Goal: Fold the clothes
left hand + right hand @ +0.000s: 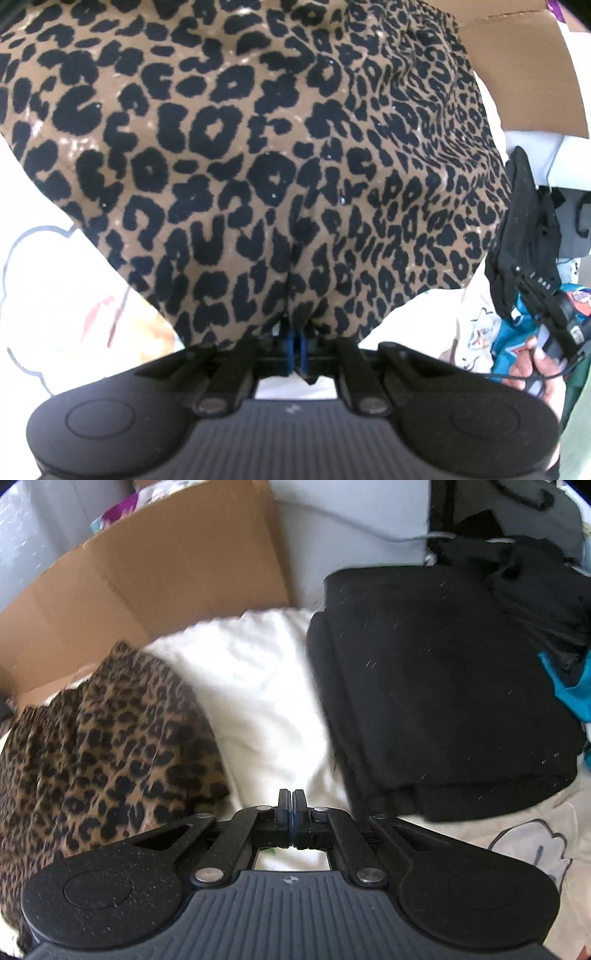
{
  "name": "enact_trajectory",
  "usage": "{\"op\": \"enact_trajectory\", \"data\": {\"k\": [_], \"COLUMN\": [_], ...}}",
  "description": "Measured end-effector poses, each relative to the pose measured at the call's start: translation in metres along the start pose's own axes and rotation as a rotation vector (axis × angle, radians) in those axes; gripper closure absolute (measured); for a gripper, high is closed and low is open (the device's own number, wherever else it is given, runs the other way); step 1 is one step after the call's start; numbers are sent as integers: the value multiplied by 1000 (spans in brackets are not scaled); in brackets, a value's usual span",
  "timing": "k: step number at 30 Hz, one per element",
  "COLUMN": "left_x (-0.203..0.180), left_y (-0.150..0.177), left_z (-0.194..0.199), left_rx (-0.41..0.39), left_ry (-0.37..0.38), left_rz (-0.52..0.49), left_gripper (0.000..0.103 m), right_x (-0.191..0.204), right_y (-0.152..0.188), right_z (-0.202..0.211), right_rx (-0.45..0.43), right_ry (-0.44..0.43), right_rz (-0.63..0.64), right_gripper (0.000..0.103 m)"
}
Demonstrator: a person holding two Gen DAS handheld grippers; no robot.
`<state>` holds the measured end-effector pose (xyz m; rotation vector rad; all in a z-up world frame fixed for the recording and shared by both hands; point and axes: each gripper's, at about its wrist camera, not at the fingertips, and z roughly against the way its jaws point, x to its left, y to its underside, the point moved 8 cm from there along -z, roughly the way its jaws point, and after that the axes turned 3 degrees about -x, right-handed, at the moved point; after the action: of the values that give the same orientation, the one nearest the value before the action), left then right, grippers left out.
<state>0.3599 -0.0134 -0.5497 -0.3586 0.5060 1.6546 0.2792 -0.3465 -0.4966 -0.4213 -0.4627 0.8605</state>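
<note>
A leopard-print garment (258, 147) fills most of the left wrist view and hangs in folds over my left gripper (298, 334), which is shut on its lower edge; the fingertips are buried in the cloth. In the right wrist view the same leopard-print garment (103, 746) lies at the left on a white sheet (258, 686). My right gripper (291, 801) hovers over the sheet just right of the garment, shut with nothing between its fingers. A folded black garment (443, 686) lies to the right.
A flattened cardboard box (155, 572) stands behind the leopard garment. More dark clothes (535, 583) and a teal cloth (569, 690) are piled at the far right. A person's hand (543, 365) shows at the right edge of the left wrist view, by a black device.
</note>
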Motion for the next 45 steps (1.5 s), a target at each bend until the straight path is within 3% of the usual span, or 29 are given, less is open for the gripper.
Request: {"op": "enact_trajectory", "data": {"k": [7,11,15,22,33,40,42,44,45], "left_x": [-8,-7,-7,-5,-3,-5,-5,-5,-5], "left_y": [3,5,6,7,7,6,7,8,8], "left_z": [-3,-7,-7,-3,-1,-3,-4,-4,-5], "left_rx": [9,11,7,10,6,2,2,3,3], "left_ry": [-5,-5,-2,2,4,2,1,0,-1], "left_rz": [-12,2,4,1,7,11,10,8,6], "left_gripper": [99,99,99,98,98,98,98,98,98], "right_x": [27,44,61,50,46,75,81,88,91], "right_y": [15,20,24,22,28,16,11,5,3], "right_z": [-3,-8,-13,-21,-37,-30,-25,-19,-17], "right_rx": [30,36,42,43,54,14,-3,-20,-29], "right_ry": [-71,-98,-124,-145,-91,-167,-193,-218,-228], "right_rz": [59,109,159,193,236,215,198,182,175], "right_gripper": [102,88,88,87,85,83,74,57,55]}}
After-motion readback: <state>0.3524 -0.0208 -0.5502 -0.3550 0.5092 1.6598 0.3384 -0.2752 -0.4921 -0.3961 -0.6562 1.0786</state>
